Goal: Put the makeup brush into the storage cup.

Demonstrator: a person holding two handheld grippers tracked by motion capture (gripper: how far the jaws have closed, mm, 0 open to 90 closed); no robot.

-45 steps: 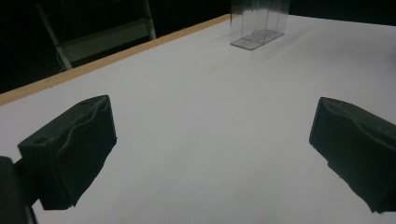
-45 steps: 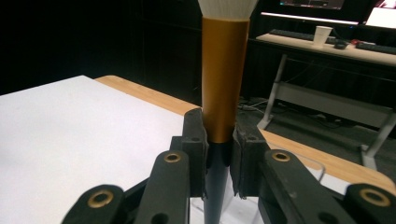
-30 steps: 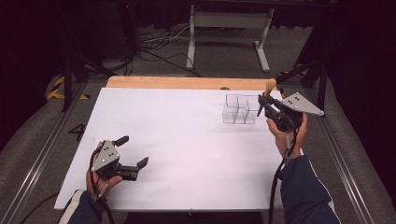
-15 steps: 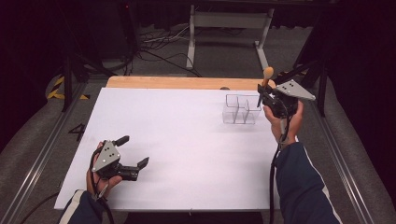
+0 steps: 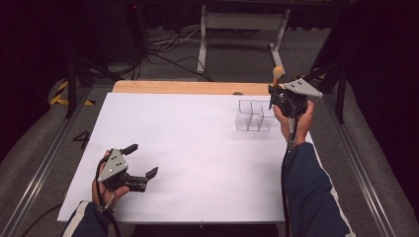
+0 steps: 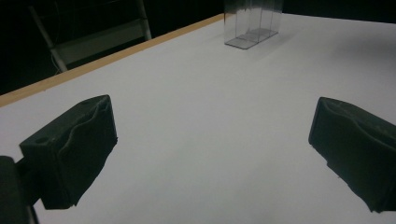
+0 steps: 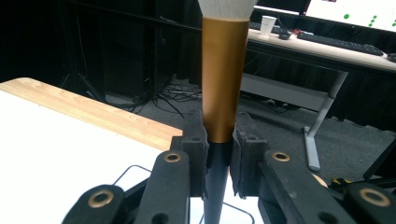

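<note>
Table [image 5: 197, 148]: white sheet, unchanged vs 0.5 s ago. Clear box [image 5: 254, 116], upper right of centre in high view, hasn't moved. Right gripper [image 5: 277, 94] has risen a bit further, now at box's right end near frame's upper right, forearm stretched forward; fingers [image 7: 196, 144] clenched on brush [image 7: 223, 79], held upright. Left gripper [image 5: 143, 163] stays low at lower left, fingers [image 6: 74, 149] spread wide, grasping nothing.

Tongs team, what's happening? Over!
Right tongs shut on brush, above the clear box. Left tongs open, empty. Nothing in the way.
</note>
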